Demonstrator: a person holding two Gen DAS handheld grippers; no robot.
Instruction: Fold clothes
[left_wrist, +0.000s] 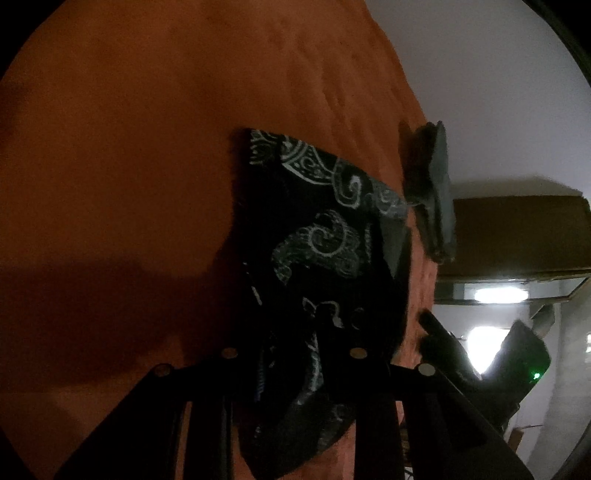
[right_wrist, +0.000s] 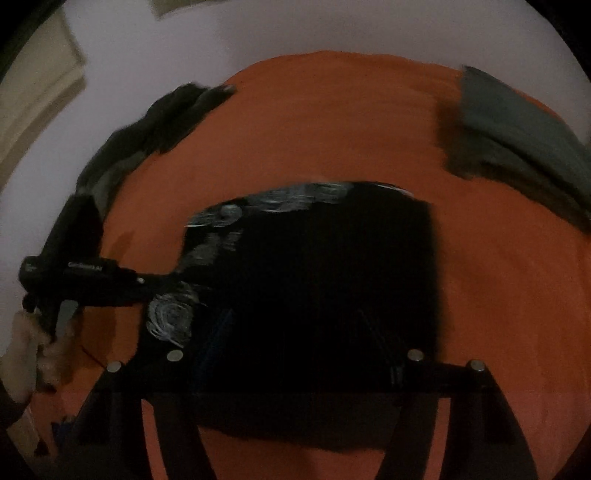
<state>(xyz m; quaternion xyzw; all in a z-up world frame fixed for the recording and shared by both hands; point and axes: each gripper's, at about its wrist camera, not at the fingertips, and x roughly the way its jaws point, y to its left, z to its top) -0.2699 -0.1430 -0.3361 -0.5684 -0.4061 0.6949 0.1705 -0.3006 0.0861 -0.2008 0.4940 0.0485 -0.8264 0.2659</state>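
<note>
Left gripper (left_wrist: 295, 369) pinches black patterned garment (left_wrist: 325, 236) | right gripper (right_wrist: 295, 369) open above it | limp, light; grip edge ahead of jaws.

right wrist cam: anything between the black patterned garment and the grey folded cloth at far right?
Nothing: only bare orange surface separates patterned garment from grey cloth, per right wrist view.
</note>
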